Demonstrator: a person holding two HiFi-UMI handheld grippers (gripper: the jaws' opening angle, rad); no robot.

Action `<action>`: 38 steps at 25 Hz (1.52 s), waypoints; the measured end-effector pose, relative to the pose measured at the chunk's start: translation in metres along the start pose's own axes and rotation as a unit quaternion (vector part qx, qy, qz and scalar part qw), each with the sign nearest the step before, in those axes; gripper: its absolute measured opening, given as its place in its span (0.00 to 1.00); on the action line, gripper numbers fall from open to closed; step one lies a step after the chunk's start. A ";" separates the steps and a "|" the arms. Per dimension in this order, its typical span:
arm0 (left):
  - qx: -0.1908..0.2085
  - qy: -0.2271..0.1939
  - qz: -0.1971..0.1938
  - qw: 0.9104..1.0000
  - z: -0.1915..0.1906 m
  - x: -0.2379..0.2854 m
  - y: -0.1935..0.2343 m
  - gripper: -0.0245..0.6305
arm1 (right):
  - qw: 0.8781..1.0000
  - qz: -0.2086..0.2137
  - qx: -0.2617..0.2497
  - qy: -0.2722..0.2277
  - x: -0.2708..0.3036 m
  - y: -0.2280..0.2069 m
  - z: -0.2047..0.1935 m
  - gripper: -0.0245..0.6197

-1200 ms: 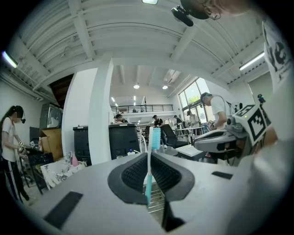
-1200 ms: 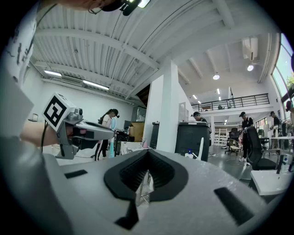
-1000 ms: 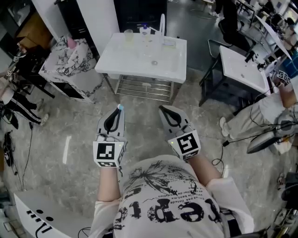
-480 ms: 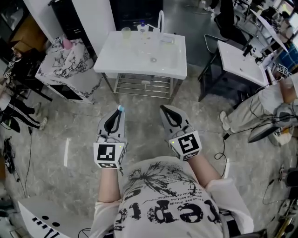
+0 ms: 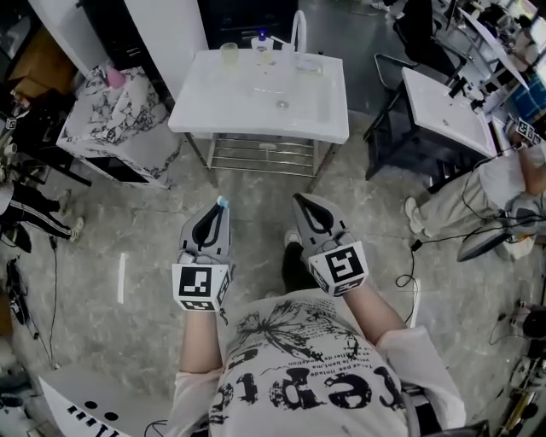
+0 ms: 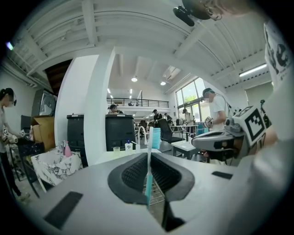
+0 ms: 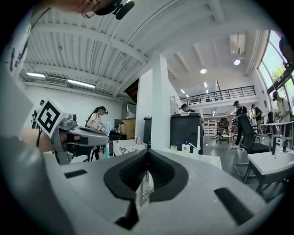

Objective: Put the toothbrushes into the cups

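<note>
A toothbrush with a blue handle and blue bristles (image 6: 153, 137) stands upright between the jaws of my left gripper (image 5: 220, 205), which is shut on it; its head (image 5: 221, 201) pokes out past the tips. My right gripper (image 5: 298, 199) is level with the left and shut, with no brush sticking out of it. Both hang over the floor, short of a white washstand (image 5: 256, 107). A pale cup (image 5: 229, 53) stands at the washstand's back edge, also visible as a small cup (image 6: 116, 148) ahead of the left gripper and a cup (image 7: 173, 148) ahead of the right.
On the washstand's back edge are a blue-capped bottle (image 5: 262, 40), a white tap (image 5: 299, 26) and a small dish (image 5: 309, 61). A marbled cabinet (image 5: 111, 119) stands left, a second white basin (image 5: 444, 107) right. People sit and stand at both sides.
The washstand has grown larger and come closer in the head view. Both grippers keep their side-by-side pose. A dark shoe now shows between them.
</note>
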State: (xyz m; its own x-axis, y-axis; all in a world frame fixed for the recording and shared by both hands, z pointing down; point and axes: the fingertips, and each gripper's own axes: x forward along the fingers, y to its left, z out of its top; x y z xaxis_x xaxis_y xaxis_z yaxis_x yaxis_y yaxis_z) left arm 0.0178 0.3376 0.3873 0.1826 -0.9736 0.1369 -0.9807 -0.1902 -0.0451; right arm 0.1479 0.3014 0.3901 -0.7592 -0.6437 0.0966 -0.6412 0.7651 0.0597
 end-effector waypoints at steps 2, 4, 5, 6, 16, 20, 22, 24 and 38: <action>-0.001 0.001 0.004 1.000 -0.001 0.016 0.008 0.07 | 1.000 0.005 -0.004 0.001 0.017 -0.010 -0.002 0.02; -0.002 0.001 0.010 1.000 -0.001 0.038 0.017 0.07 | 1.000 0.012 -0.007 0.003 0.037 -0.024 -0.005 0.02; -0.002 0.002 0.013 1.000 0.000 0.050 0.021 0.07 | 1.000 0.016 -0.008 0.004 0.048 -0.032 -0.005 0.02; -0.003 0.003 0.017 1.000 0.001 0.064 0.025 0.07 | 1.000 0.019 -0.009 0.004 0.060 -0.042 -0.005 0.02; -0.002 -0.016 0.045 0.999 0.037 0.219 0.062 0.07 | 0.997 0.048 -0.039 -0.037 0.173 -0.162 0.031 0.02; -0.005 -0.021 0.048 0.999 0.042 0.271 0.074 0.07 | 0.997 0.048 -0.040 -0.035 0.212 -0.203 0.028 0.03; -0.006 -0.017 0.045 0.999 0.040 0.291 0.079 0.07 | 0.998 0.048 -0.036 -0.031 0.229 -0.218 0.023 0.03; -0.007 -0.012 0.046 0.999 0.037 0.309 0.088 0.07 | 0.998 0.051 -0.030 -0.027 0.246 -0.227 0.019 0.03; 0.009 -0.026 0.023 0.999 0.056 0.425 0.201 0.07 | 0.999 0.029 -0.020 -0.012 0.389 -0.268 0.010 0.03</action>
State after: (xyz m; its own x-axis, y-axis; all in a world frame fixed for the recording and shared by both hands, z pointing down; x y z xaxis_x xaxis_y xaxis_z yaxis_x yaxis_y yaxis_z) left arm -0.0983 -0.1212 0.3812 0.1416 -0.9865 0.0819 -0.9868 -0.1473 -0.0677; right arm 0.0234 -0.1540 0.4021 -0.7977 -0.5981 0.0768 -0.5913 0.8009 0.0947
